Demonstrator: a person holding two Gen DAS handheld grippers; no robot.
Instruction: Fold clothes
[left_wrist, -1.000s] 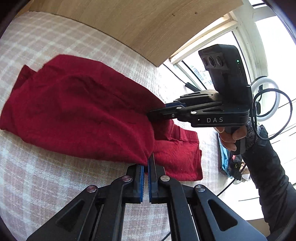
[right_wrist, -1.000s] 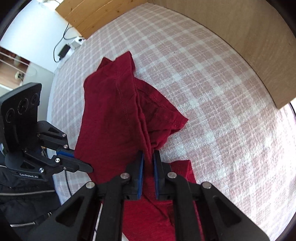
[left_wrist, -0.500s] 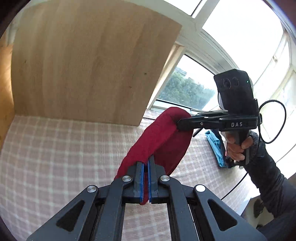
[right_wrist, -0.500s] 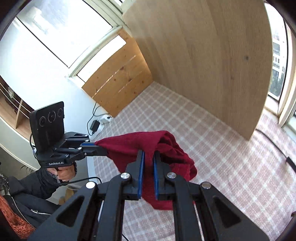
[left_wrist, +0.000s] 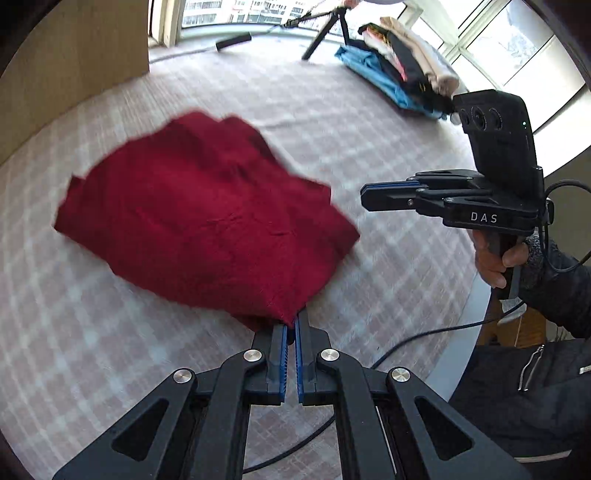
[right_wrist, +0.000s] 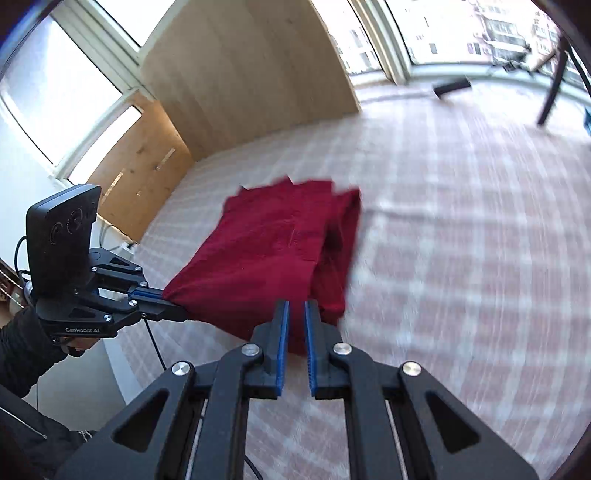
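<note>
A folded red garment (left_wrist: 207, 218) is spread on the checked bed (left_wrist: 388, 122). Its near corner is pinched in the closed left claw (left_wrist: 291, 325). Beside the garment, nothing is held by the right claw (left_wrist: 364, 194), its jaws closed.

The letters "DAS" are printed in white on the black side of the right gripper (left_wrist: 364, 197), as seen in the left wrist view. The word "GenRobot.AI" is printed in pale letters on the black body of the left gripper (right_wrist: 173, 308), as seen in the right wrist view. No other text can be read.
</note>
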